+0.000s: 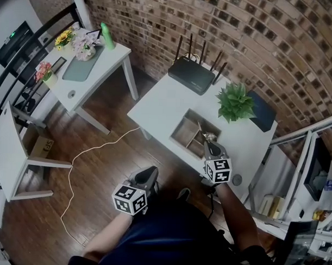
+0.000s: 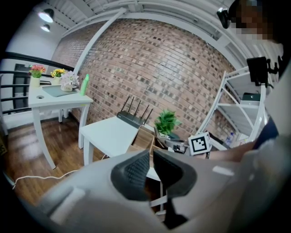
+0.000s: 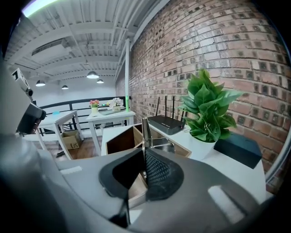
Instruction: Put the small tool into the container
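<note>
Just below the right gripper (image 3: 143, 159), which is clamped on the small tool (image 3: 144, 129), sits the open-topped container (image 3: 117, 142), so we should lower the tool's tip inside one compartment's walls before easing the jaws apart.

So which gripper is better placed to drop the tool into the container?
Right. The right gripper is shut on the small tool right at the wooden container. The left gripper is empty, low and off the table.
</note>
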Motion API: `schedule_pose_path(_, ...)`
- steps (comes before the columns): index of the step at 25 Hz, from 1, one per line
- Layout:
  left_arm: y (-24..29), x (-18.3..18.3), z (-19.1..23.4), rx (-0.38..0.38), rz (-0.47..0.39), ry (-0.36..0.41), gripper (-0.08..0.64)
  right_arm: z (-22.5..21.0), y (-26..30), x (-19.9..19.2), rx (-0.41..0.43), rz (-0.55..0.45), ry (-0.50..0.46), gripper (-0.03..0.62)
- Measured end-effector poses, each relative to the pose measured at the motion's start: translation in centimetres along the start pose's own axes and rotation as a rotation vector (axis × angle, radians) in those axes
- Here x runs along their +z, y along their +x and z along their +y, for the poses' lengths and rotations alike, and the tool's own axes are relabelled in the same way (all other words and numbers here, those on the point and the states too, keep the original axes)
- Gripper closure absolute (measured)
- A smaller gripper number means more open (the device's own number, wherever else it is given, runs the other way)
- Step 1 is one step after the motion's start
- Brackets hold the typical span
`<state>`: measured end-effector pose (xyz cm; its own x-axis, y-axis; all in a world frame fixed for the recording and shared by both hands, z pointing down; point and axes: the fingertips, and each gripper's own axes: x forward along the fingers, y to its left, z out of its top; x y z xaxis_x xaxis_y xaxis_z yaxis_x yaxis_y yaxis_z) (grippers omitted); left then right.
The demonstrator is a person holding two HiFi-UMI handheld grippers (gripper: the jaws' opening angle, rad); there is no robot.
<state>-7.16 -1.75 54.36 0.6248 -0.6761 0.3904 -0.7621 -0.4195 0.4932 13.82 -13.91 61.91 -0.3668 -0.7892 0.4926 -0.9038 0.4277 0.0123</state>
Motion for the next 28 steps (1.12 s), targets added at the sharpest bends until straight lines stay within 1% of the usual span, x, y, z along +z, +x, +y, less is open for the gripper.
schedule_pose_path(4, 0.1, 0.3, 0.1, -0.007, -0.003, -0.001, 0.535, 0.2, 0.3, -0.5, -0.002, 0.036, -0.015, 0.575)
schedule_pose_path(10, 0.3, 0.4, 0.6, -0.014, -0.002, -0.002, 0.538, 0.0, 0.4, -1.1, -0.018, 0.062, -0.02, 0.561)
schedule_pose_path(11, 0.3, 0.5, 0.6, -0.017, -0.002, -0.002, 0.538, 0.1, 0.5, -1.3, -0.019, 0.068, -0.02, 0.544)
schedule_pose_path(13, 0.3, 0.6, 0.7, -0.022, -0.003, 0.0, 0.538, 0.3, 0.5, -1.5, -0.017, 0.076, -0.015, 0.489)
schedule_pose_path(20, 0.5, 0.5, 0.9, -0.039, 0.007, 0.006, 0.538, 0.9, -0.1, -1.6, -0.021, 0.069, -0.002, 0.469)
schedule_pose_path(25, 0.6, 0.5, 0.6, -0.051, 0.017, 0.011, 0.538, 1.0, -0.8, -1.8, -0.028, 0.056, 0.022, 0.443)
schedule_pose_path(28, 0.6, 0.4, 0.6, -0.051, 0.025, 0.016, 0.538, 1.1, -1.2, -2.0, -0.033, 0.05, 0.042, 0.44)
